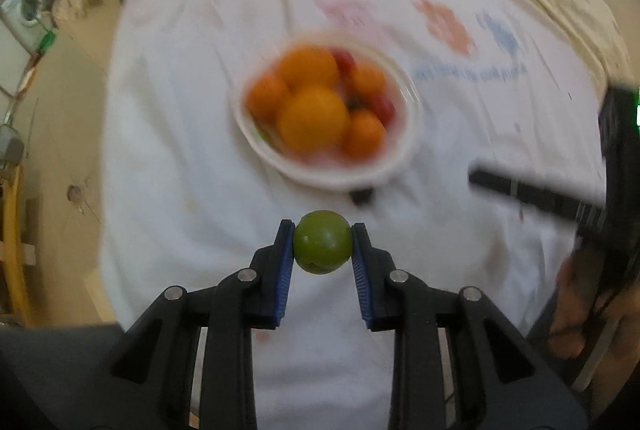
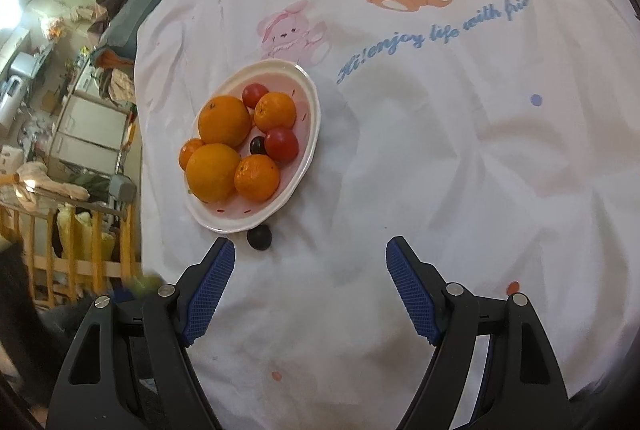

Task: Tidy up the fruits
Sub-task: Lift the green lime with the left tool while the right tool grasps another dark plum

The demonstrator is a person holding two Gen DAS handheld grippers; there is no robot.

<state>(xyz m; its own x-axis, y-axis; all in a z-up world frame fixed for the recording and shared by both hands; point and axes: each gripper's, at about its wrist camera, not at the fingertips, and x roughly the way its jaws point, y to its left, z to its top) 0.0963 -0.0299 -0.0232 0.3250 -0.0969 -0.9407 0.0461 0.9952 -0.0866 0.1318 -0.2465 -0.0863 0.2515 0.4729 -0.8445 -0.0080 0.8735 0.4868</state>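
**Green fruit in transit to the bowl; one dark fruit outstanding**

I find the white printed cloth [image 2: 460, 158] covering the whole work surface, with cartoon animals and blue lettering toward its far side. The white bowl [image 2: 310, 134] stands left of the cloth's middle. It holds two large oranges [image 2: 224, 121], three smaller mandarins [image 2: 275, 112], two red tomatoes [image 2: 281, 144] and one small dark fruit [image 2: 257, 145].

My left gripper [image 1: 323, 242] is pinching a round green fruit [image 1: 322, 242] between its blue pads, held clear above the cloth on the near side of the bowl and aimed straight at it. The left view is motion-blurred, so I judge the carry to be under way. My right gripper [image 2: 310, 254] hangs over the near part of the cloth with its jaws spread wide and nothing between them.

A second dark round fruit [image 2: 259, 236] lies on the cloth just beside the bowl's near rim, close to the right gripper's left finger.

Step in hand, as I judge it: delivery of the green fruit. The next move calls for advancing over the rim and releasing low into the vacant right side, to avoid disturbing the piled oranges. The dark stray then falls to the right gripper.
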